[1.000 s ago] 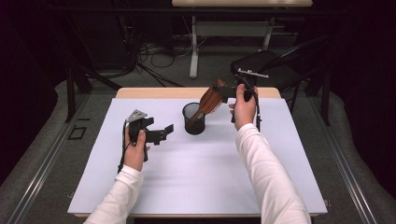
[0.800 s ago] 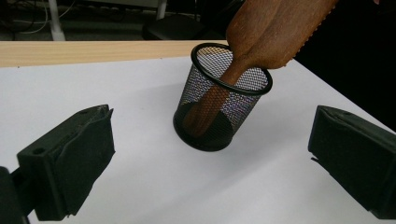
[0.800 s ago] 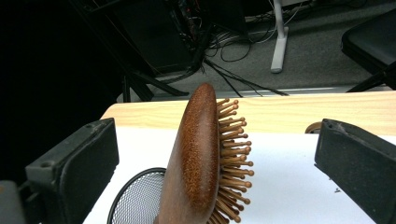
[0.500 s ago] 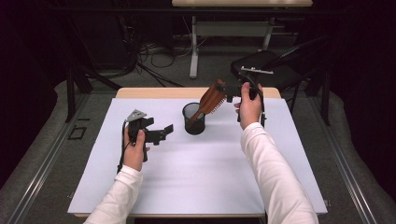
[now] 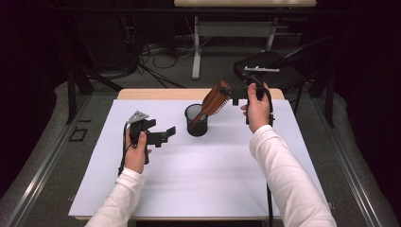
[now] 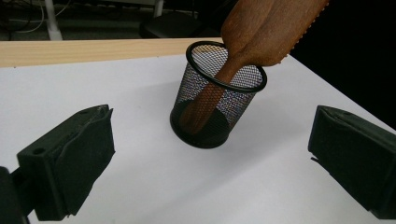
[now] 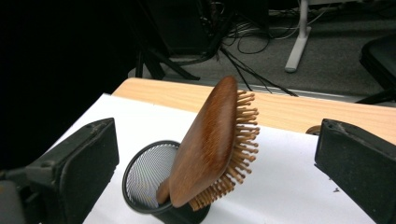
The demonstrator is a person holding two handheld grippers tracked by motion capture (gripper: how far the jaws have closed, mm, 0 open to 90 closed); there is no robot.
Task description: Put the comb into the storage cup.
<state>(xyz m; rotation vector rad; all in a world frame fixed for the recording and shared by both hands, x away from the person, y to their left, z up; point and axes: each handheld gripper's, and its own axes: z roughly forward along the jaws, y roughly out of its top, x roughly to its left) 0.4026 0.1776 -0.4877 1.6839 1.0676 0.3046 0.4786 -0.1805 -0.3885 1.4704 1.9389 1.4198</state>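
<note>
- We see the wooden hairbrush (image 5: 215, 100) at frame centre, handle down in the black mesh cup (image 5: 196, 120) on the counter (image 5: 227, 179).
- Our right gripper (image 5: 227, 92), jaws spread, sits just beside the brush head.
- Our left gripper (image 5: 166, 135), jaws spread, grips nothing at centre left.

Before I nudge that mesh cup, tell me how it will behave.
The mesh cup looks light, so it would probably slide on the smooth white table. The wooden hairbrush leans out over its rim, likely making it top-heavy and apt to tip toward the brush head.

Probably a lab, floor cables (image 5: 156, 71), dark surroundings, bare table (image 5: 198, 184)
</note>
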